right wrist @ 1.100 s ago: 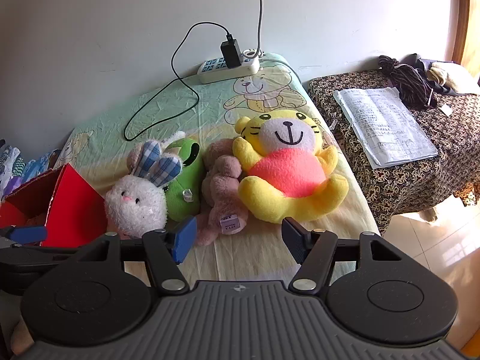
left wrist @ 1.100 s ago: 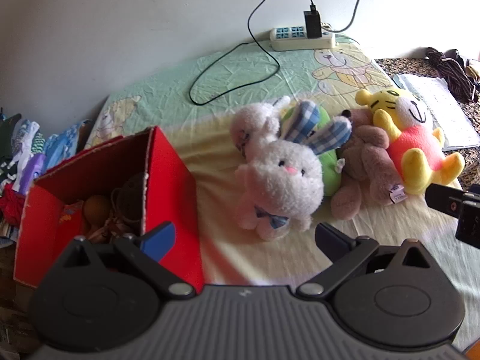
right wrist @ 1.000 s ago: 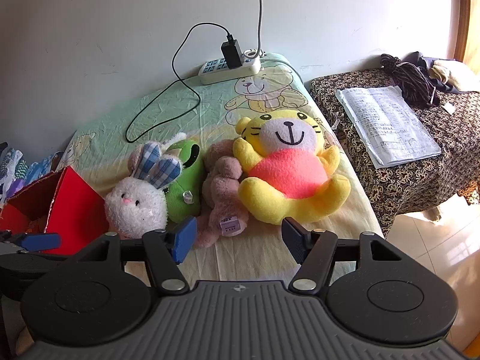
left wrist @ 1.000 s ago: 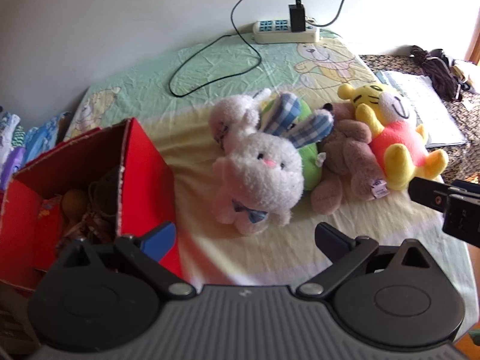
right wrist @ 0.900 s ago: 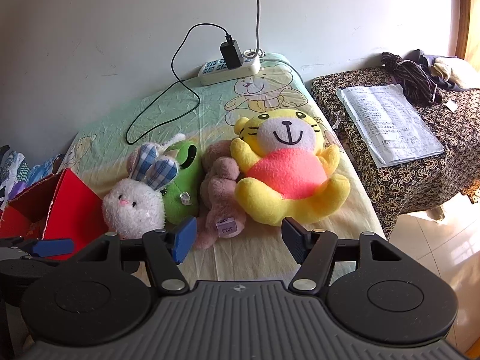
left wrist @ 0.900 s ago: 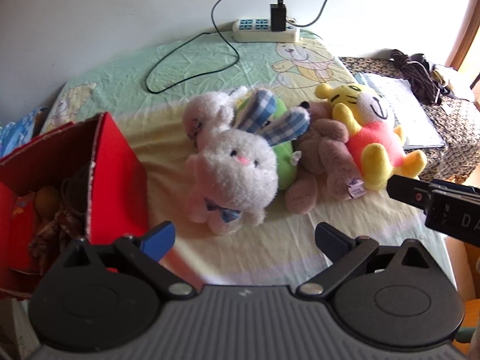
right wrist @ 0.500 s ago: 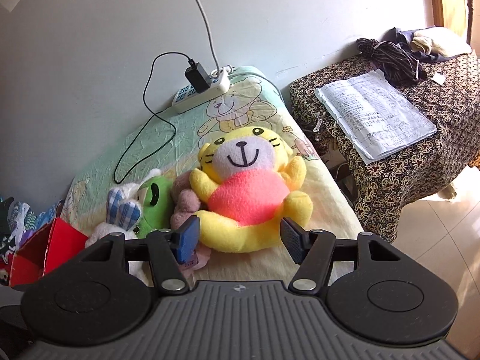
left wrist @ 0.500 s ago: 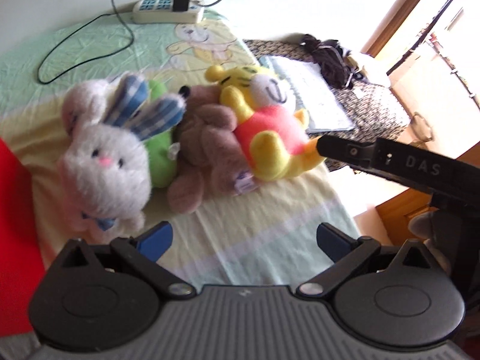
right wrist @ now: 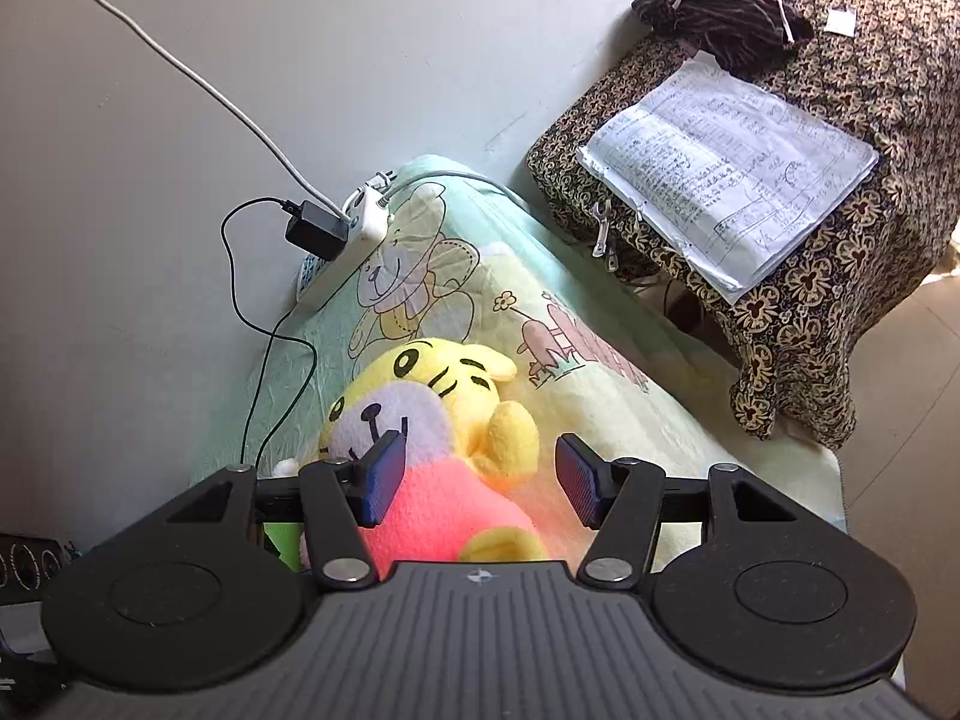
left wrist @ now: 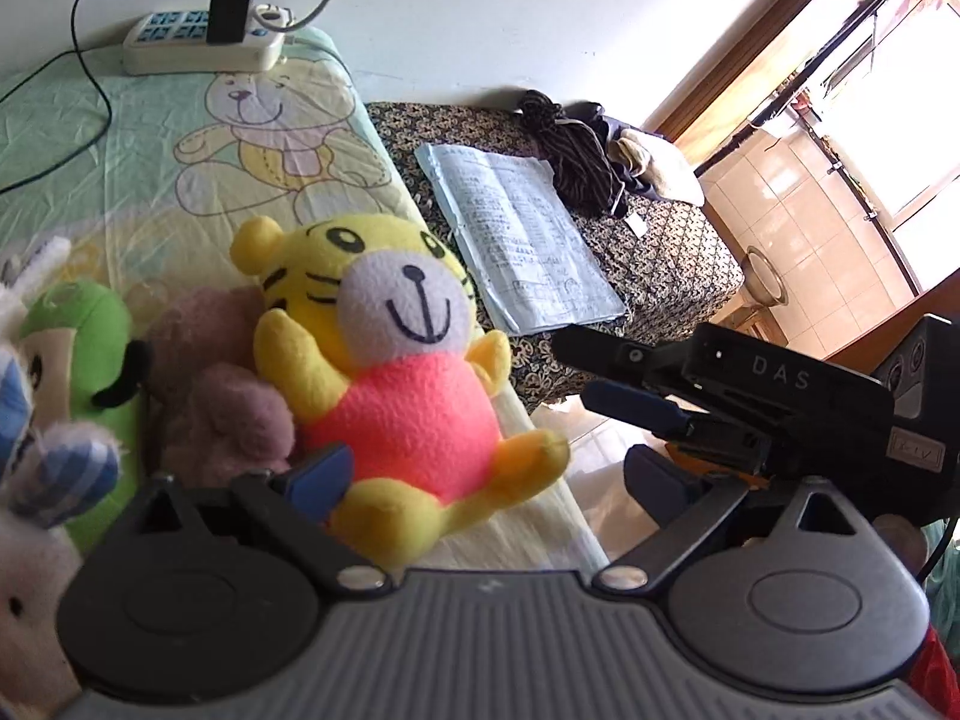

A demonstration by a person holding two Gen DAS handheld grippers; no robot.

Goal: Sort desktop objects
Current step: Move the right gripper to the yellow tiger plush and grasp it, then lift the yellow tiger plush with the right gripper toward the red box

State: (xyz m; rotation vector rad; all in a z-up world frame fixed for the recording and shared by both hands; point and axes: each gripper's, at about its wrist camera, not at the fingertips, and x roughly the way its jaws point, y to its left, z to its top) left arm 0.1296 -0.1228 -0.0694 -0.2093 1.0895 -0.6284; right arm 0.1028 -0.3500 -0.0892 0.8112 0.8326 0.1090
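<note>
At the far left of the left wrist view a white bunny (left wrist: 27,594) with blue checked ears lies on the desk (left wrist: 78,138), which has a green and yellow sheet with bear pictures. Next to it is a green toy (left wrist: 75,333), then a brown bear (left wrist: 222,402). A yellow tiger toy (left wrist: 390,372) in a pink shirt leans on the brown bear, near the right edge of the desk. At the back by the wall is a white power strip (left wrist: 201,45) with a black plug in it.

The left gripper (left wrist: 480,474) is low in front of the tiger. Its fingers are wide open and hold nothing; the left finger (left wrist: 315,474) is right by the tiger's foot.

The right gripper (right wrist: 480,477) is right over the tiger. Its fingers are wide open too, one by the tiger's face and one past its raised arm, and they do not squeeze it.

To the right is a small table with a brown flower cloth (right wrist: 840,300). A sheet of paper (right wrist: 732,171) and some dark clothes (right wrist: 726,15) lie on it.
</note>
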